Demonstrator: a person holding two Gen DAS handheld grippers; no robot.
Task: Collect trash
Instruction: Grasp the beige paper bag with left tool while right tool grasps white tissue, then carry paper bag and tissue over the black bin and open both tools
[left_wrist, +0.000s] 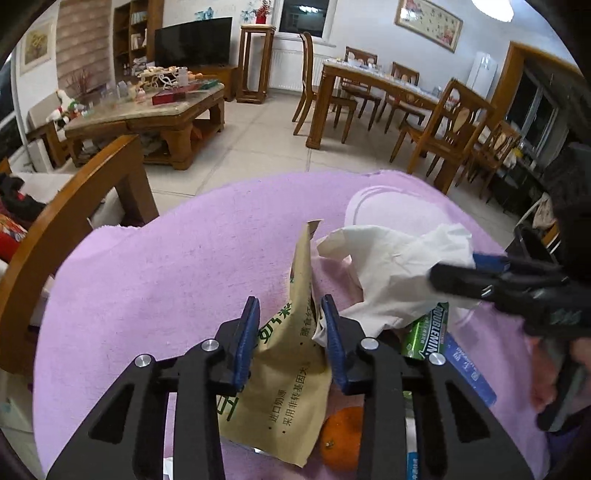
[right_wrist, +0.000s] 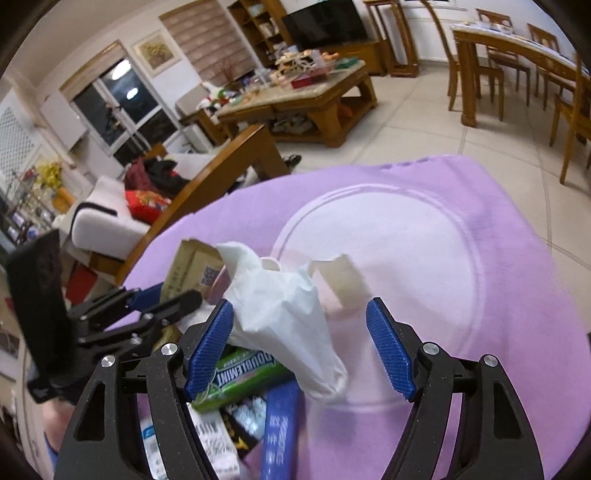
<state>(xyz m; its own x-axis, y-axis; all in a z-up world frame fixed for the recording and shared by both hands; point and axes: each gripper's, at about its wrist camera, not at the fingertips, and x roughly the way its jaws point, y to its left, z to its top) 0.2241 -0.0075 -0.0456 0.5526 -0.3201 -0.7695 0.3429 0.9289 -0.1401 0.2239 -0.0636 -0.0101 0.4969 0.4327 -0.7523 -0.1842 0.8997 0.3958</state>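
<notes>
On the purple cloth (left_wrist: 166, 277) lies a heap of litter. My left gripper (left_wrist: 290, 302) has its blue pads pressed on a tan paper packet (left_wrist: 291, 369) with green print, which stands up between them. Beside it a crumpled white tissue (left_wrist: 391, 273) rests against a green Doublemint gum pack (left_wrist: 428, 332) and a blue wrapper (left_wrist: 469, 369). An orange (left_wrist: 341, 439) sits under the left gripper. My right gripper (right_wrist: 299, 332) is open, its pads wide apart around the tissue (right_wrist: 288, 325), which touches only the left pad. In the right wrist view the left gripper (right_wrist: 177, 293) holds the packet (right_wrist: 192, 266).
A pale round plate (right_wrist: 443, 258) lies on the cloth beyond the litter. A curved wooden armrest (left_wrist: 74, 221) stands close on the left. A cluttered coffee table (left_wrist: 147, 114) and a dining table with chairs (left_wrist: 388, 96) stand across the tiled floor.
</notes>
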